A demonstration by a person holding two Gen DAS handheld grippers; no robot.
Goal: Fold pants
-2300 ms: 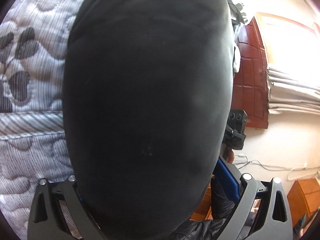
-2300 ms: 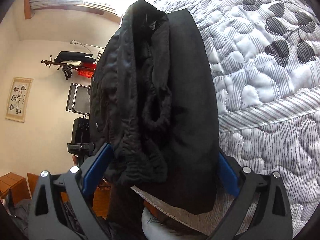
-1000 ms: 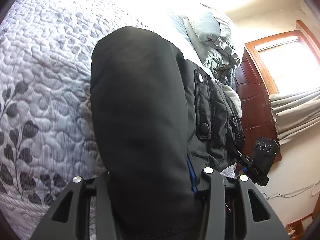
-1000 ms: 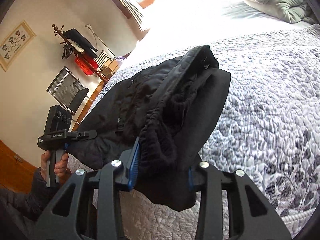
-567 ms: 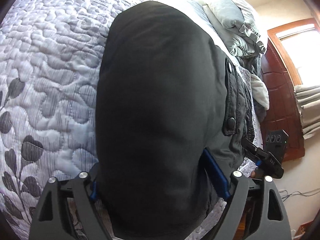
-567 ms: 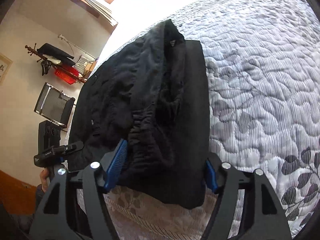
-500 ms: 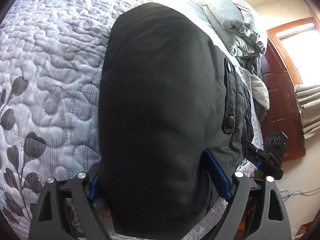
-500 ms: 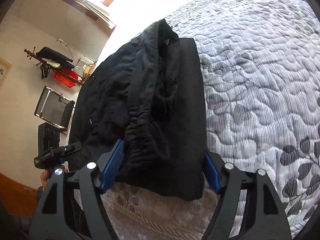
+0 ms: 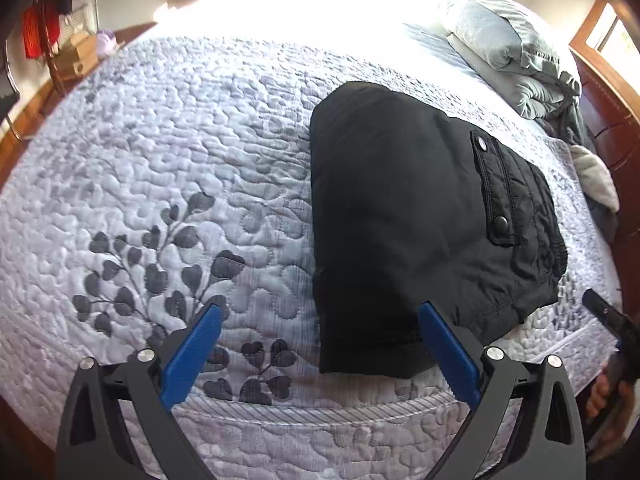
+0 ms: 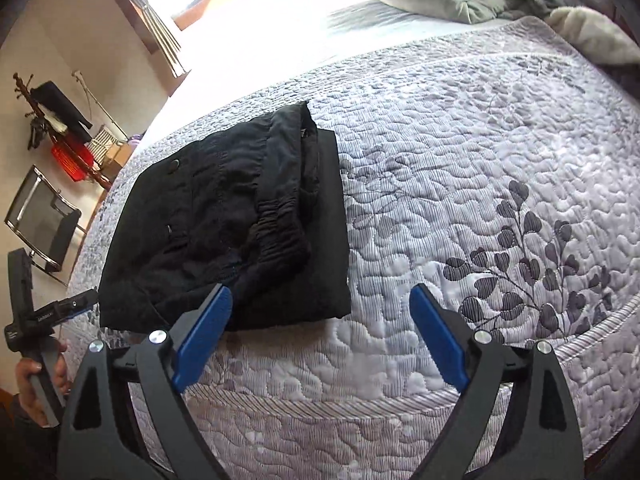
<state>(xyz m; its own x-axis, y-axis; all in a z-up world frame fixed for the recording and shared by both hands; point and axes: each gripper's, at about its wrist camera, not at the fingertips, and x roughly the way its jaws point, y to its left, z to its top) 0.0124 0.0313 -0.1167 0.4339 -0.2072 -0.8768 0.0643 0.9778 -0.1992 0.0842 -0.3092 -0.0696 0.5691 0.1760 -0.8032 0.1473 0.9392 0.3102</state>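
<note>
Fold looks basically done: the black pants lie as a compact rectangular bundle on the bed, near its front edge, on the quilted grey cover with the leaf print. From the left wrist view the top layer is smooth, with a snap pocket flap showing on the right side. From the right wrist view the gathered waistband sits bunched along the top of the stack, a bit lumpy, so I'd judge what's left is at most a tidy-up or press-down of that edge, if anything. Left gripper: fingers spread wide, having just been opening; the near corner of the pants sits between them but neither blue pad presses on it, the right-hand pad is just beside the cloth edge. Holding nothing. Right gripper: fingers also wide apart and just been opening; the left pad overlaps the front edge of the bundle in view, cannot tell if it brushes the cloth, the other pad is over bare quilt. No grip there either. Each view also catches the person's other hand on the opposite gripper handle at the frame edge. Pillows at the head of the bed, well apart from the pants.
</note>
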